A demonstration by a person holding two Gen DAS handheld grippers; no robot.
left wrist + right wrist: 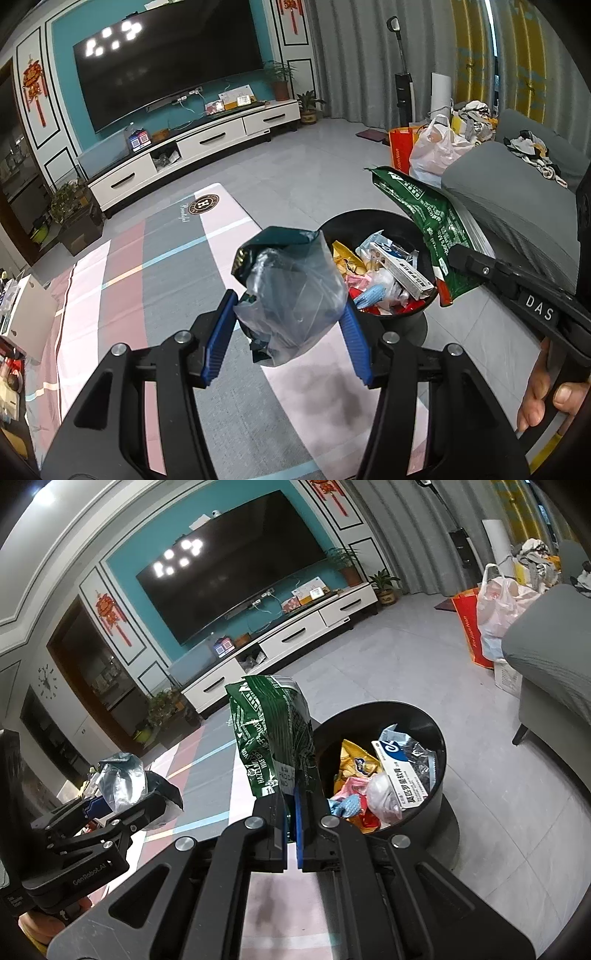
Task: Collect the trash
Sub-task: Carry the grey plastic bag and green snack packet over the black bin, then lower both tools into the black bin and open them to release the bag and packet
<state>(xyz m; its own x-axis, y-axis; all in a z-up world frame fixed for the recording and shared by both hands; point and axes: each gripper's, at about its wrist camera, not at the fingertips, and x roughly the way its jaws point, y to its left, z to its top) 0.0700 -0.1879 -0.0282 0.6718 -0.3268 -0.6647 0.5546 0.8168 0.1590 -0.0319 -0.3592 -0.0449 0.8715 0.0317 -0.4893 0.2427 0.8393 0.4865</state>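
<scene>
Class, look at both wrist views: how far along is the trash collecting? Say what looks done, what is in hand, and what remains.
Done: the black bin already holds wrappers and a white medicine box. In hand: the left gripper is shut on a crumpled plastic bag, and the right gripper is shut on a green snack packet, both near the bin. Left: dropping both pieces in.

Wall television point(170, 70), white cabinet point(192, 147), grey sofa point(517, 206)

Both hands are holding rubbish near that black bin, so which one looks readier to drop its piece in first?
Probably the right. Its gripper holds the green wrapper right at the black bin's rim, partly over it. The left gripper, with the clear plastic bag, sits further back from the rim.
</scene>
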